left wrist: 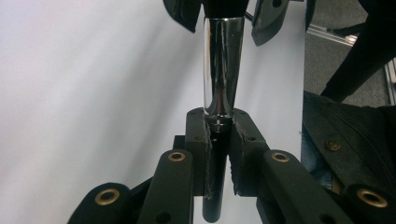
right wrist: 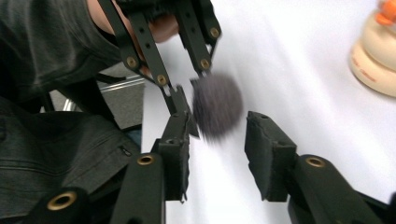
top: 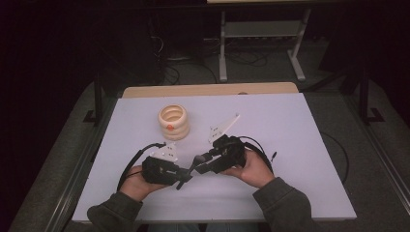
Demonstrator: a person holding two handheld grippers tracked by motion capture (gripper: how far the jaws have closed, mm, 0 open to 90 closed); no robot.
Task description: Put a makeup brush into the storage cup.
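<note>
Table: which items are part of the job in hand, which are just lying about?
In the job:
- makeup brush, clamped at its handle by the left gripper
- right gripper, jaws apart around the brush head

Lying about:
- cream ring stack on the white table

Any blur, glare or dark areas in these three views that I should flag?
High view: room beyond the white table is very dark. Left gripper view: bright reflections streak the chrome brush handle. Right gripper view: the dark brush head is blurred; the cream ring stack is soft at the frame edge.
</note>
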